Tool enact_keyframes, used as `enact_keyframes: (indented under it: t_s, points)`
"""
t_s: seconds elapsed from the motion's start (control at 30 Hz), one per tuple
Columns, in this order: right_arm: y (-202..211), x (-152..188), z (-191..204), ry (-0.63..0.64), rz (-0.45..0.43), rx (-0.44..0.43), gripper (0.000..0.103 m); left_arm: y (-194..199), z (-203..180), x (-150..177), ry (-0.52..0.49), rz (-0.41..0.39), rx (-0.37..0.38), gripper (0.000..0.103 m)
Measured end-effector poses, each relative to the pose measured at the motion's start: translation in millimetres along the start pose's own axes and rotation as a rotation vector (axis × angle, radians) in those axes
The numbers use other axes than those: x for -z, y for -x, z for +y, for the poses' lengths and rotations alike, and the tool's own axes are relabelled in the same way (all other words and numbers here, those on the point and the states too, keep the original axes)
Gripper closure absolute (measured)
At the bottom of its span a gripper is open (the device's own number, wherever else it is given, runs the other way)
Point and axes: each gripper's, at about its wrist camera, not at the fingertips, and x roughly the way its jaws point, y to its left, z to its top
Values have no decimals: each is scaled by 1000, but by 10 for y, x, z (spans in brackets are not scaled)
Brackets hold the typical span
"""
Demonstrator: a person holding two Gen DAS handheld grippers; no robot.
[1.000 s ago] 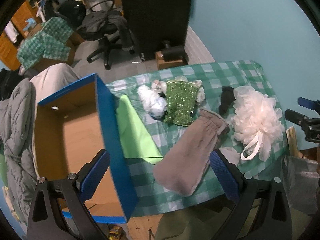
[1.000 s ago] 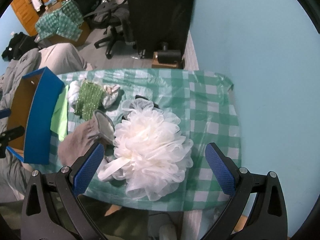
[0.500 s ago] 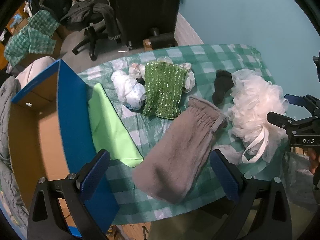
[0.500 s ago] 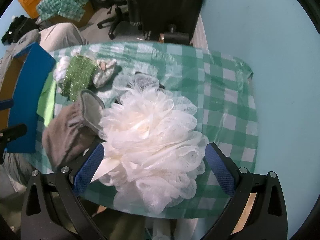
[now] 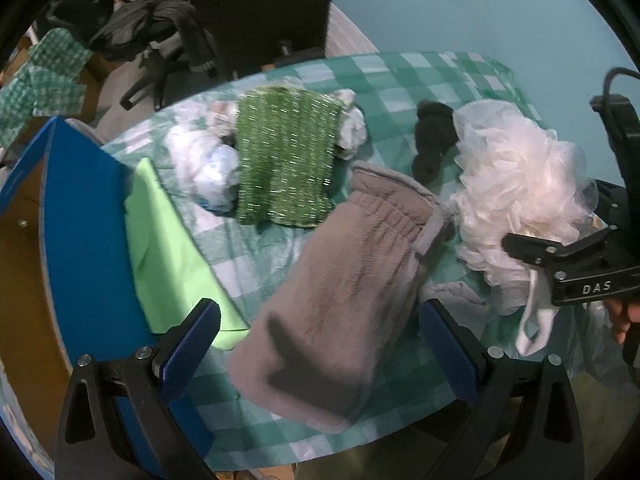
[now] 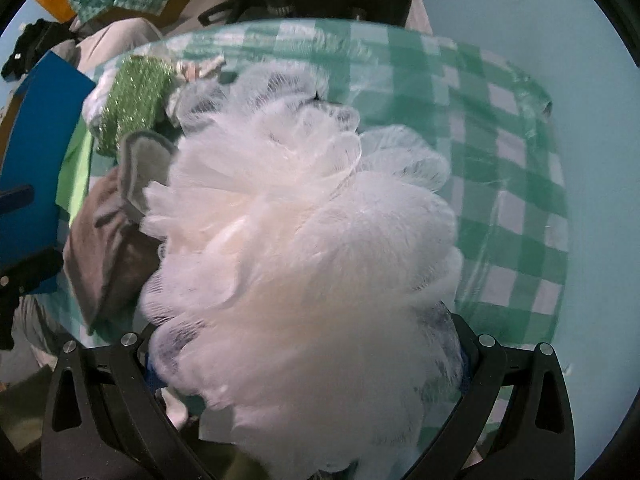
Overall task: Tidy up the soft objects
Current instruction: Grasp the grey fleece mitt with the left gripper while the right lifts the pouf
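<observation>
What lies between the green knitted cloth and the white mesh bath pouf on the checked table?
In the left wrist view, the grey mitt's cuff and a small black cloth lie between the green knitted cloth and the pouf.

On the tabletop (image 5: 404, 80), covered by one green-and-white checked cloth, lie several soft things: one white mesh bath pouf (image 5: 516, 184), one grey plush mitt (image 5: 340, 292), one green knitted cloth with shiny threads (image 5: 284, 156), one flat light-green cloth (image 5: 168, 248), and one small black fabric item (image 5: 434, 140). Crumpled white pieces sit around the knitted cloth: one larger bundle to its left (image 5: 204, 172) and at least one smaller one at its right edge (image 5: 354, 128); the exact number is hard to tell. One blue cardboard box (image 5: 80, 216) stands at the left edge. Two tools are in view, one left (image 5: 316, 356) and one right (image 6: 304, 364).
</observation>
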Motion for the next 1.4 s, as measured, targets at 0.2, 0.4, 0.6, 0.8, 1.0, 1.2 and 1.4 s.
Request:
enact_keyframes:
  t_s: [0.2,0.4,0.6,0.8,1.0,1.2,1.4]
  points:
    - [-167,47,-70,-17,20,-52,3,-200,-127,-39,-53,40,-12,2]
    - [-269,100,-179,-46,19,-94,3,-441,-184,-57,-72,87,-40,2]
    - [-350,172,-220,-16,27,-89,3,-609,-234,-118,-86,106,-67,2]
    - [-274,243,-226,20,16,-81,17,-676,-256,-177,-69,110,-67,3]
    - [-111,377,-210,48,-19,-64,34,-623,-229,-60,-33,71,-18,29]
    - [80,534,-309,14,-54,-73,40,-467,-117,161,-19,28,34,62]
    - [313,693,-472,-11,-95,-81,41,-330,-101,212,-31,5,43,70]
